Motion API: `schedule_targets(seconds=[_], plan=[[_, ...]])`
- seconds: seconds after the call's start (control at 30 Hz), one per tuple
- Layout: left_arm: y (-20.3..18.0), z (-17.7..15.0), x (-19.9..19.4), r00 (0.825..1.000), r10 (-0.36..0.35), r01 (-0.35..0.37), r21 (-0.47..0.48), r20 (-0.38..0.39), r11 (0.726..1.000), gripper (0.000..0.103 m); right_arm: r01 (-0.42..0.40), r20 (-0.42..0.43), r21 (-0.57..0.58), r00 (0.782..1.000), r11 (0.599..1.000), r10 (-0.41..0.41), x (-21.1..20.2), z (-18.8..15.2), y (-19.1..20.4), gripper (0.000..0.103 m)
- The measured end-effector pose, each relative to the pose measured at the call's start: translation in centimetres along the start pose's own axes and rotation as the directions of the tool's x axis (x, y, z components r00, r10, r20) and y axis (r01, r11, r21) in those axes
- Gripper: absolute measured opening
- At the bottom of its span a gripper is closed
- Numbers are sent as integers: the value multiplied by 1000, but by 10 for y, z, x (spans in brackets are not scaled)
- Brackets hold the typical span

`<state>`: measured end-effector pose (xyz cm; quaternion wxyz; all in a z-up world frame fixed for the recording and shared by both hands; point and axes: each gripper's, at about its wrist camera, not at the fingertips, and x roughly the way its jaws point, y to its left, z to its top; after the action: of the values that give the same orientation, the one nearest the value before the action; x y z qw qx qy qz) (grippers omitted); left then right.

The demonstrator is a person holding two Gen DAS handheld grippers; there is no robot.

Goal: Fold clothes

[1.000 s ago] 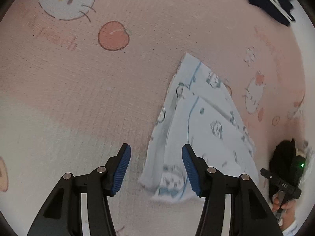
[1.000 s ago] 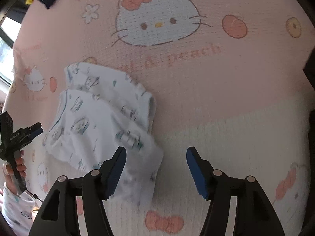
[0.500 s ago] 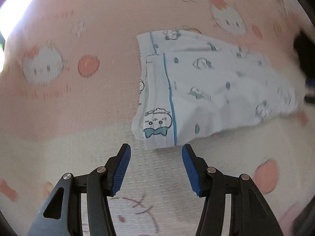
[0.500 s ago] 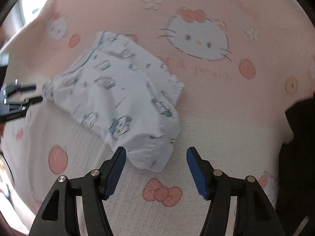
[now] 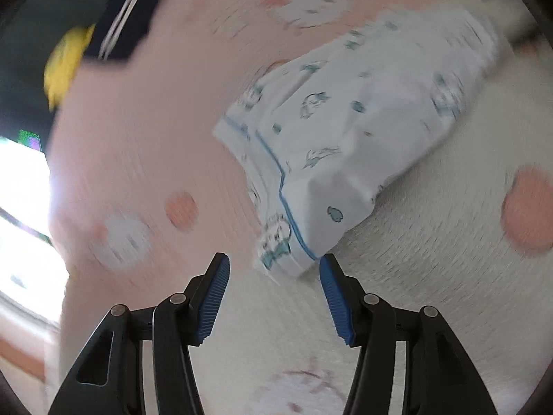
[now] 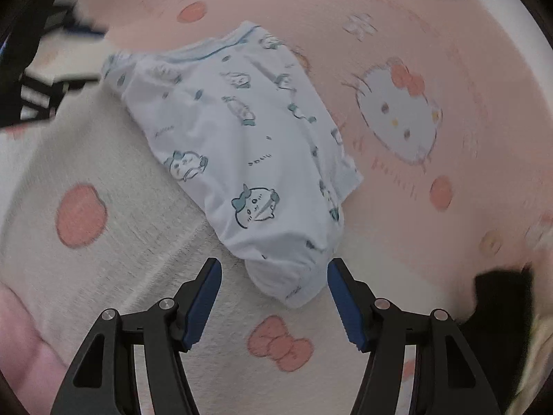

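Note:
A white garment with blue cartoon prints and blue piping [image 5: 345,128] lies folded on a pink and cream cartoon-cat blanket [image 5: 145,110]. My left gripper [image 5: 274,294] is open, and the garment's near corner lies just ahead of its blue pads. In the right wrist view the same garment [image 6: 242,145] stretches away from my right gripper [image 6: 273,297], which is open too, with the garment's rounded end lying between its fingertips. Neither gripper holds cloth. The left wrist view is blurred by motion.
A dark navy garment with white stripes [image 5: 128,17] and something yellow [image 5: 64,62] lie at the blanket's far left edge. A black object [image 6: 497,297] sits at the right. A bright window [image 5: 20,186] is on the left.
Both grippers have swung around and come closer to the garment; its ends now lie at their open fingertips. The garment itself has stayed folded in place.

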<state>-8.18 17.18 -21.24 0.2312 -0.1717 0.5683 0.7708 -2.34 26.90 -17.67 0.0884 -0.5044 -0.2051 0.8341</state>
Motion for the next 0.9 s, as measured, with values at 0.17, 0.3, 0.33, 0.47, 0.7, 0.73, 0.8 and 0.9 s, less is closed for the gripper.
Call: schedule_targets(seconds=[0.17, 0.3, 0.33, 0.47, 0.7, 0.73, 0.8, 0.9], plan=[[-26, -3, 2, 996, 62, -75, 213, 67, 974, 51, 106, 67, -227, 993, 968, -93, 7, 3, 35, 63], [-39, -6, 11, 989, 111, -136, 316, 98, 939, 51, 203, 100, -360, 979, 911, -179, 19, 3, 52, 63], [-41, -9, 11, 984, 137, -168, 340, 112, 925, 51, 226, 112, -381, 974, 897, -198, 19, 3, 54, 63], [-49, -17, 13, 960, 215, -271, 420, 177, 866, 54, 300, 136, -457, 954, 838, -267, 26, -2, 58, 63], [-48, -9, 19, 962, 211, -266, 418, 175, 869, 55, 386, 169, -567, 919, 728, -356, 43, -10, 68, 63], [-44, -7, 14, 974, 172, -216, 391, 146, 895, 55, 388, 173, -577, 918, 719, -357, 43, -10, 69, 63], [-38, -2, 7, 991, 93, -121, 334, 97, 935, 55, 391, 171, -592, 915, 705, -365, 44, -10, 72, 63], [-38, 0, 9, 989, 103, -132, 330, 104, 935, 56, 397, 178, -594, 913, 700, -367, 46, -9, 71, 63]])
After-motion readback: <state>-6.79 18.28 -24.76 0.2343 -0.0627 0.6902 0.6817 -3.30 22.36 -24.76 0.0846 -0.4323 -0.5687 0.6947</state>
